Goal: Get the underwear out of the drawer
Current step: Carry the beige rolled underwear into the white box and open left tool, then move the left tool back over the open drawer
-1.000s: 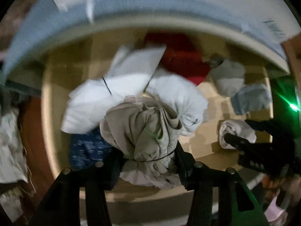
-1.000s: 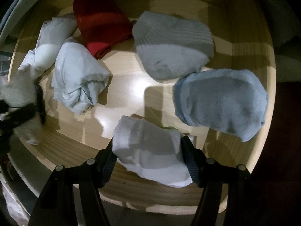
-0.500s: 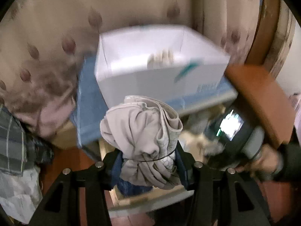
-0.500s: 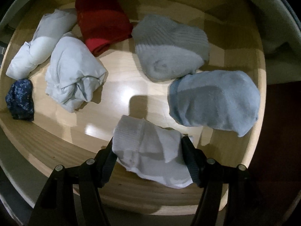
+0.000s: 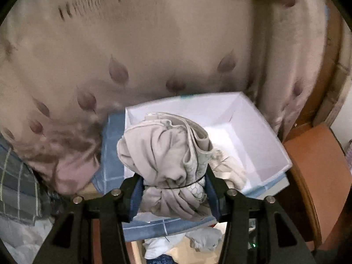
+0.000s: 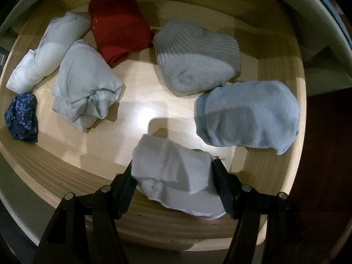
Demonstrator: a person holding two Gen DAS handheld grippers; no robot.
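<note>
My left gripper (image 5: 173,178) is shut on a beige rolled underwear bundle (image 5: 167,151) tied with a thin black band. It hangs just above the near side of an open white box (image 5: 259,132), with another beige piece lying inside. In the right wrist view, my right gripper (image 6: 173,167) points down into the wooden drawer (image 6: 66,160). Its pads press both sides of a white folded sock bundle (image 6: 171,178) near the drawer's front.
The drawer also holds a red roll (image 6: 118,22), a grey sock bundle (image 6: 198,57), a light blue sock bundle (image 6: 248,116), two pale rolls (image 6: 85,85), and a navy patterned bundle (image 6: 22,116). A leaf-patterned beige cloth (image 5: 154,55) lies behind the box, an orange-brown seat (image 5: 316,165) to its right.
The left gripper has risen out of the drawer with the beige bundle and now faces the white box. The right gripper kept its hold on the white bundle, shifting slightly.
</note>
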